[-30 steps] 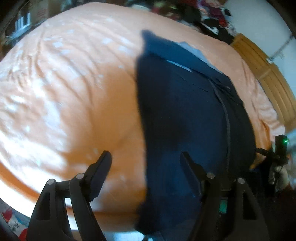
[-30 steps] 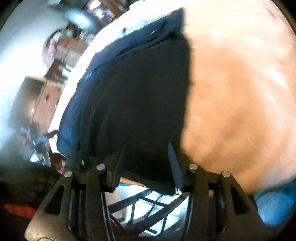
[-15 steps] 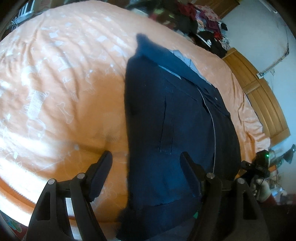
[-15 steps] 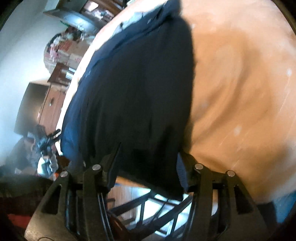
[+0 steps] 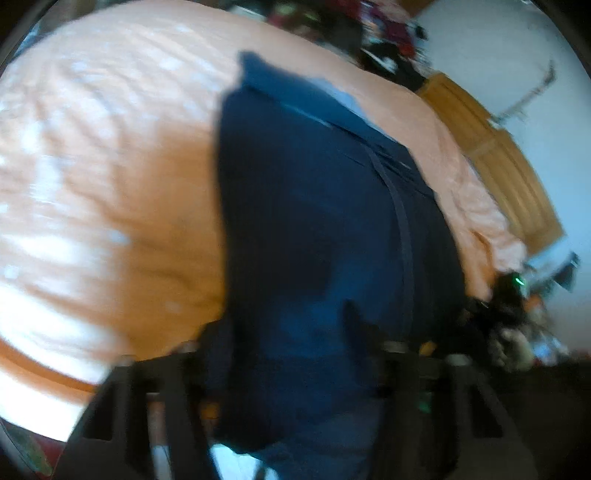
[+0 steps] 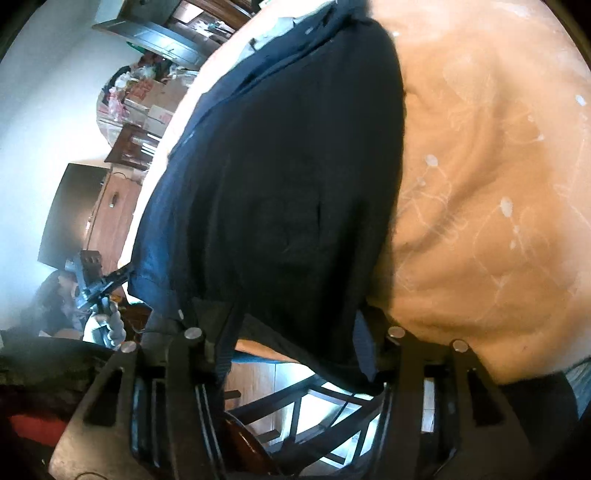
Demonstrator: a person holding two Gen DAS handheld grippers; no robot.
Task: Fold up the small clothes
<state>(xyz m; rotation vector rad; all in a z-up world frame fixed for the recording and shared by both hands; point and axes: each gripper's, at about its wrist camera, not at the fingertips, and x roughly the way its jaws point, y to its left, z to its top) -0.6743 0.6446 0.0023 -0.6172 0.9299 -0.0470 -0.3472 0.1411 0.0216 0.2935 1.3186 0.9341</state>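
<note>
A dark navy shirt (image 5: 314,206) lies flat on an orange bedspread (image 5: 103,192), its hem hanging over the near edge of the bed. In the blurred left wrist view my left gripper (image 5: 284,332) stands open, its fingers straddling the hem. The right wrist view shows the same shirt (image 6: 288,177) with its other hem corner drooping between the fingers of my right gripper (image 6: 291,328), which is also open. Whether either gripper's pads touch the cloth cannot be told. The left gripper (image 6: 92,277) also shows at the left edge of the right wrist view, in a gloved hand.
A wooden bed frame (image 5: 498,158) runs along the right side and a heap of clothes (image 5: 373,33) lies at the far end. Wooden cabinets (image 6: 110,206) and boxes (image 6: 147,103) stand against the wall. A dark chair frame (image 6: 314,410) is below the bed edge.
Both grippers have moved in towards the near hem, so the cloth now lies between their fingers. The left wrist view has gone blurred with motion.
</note>
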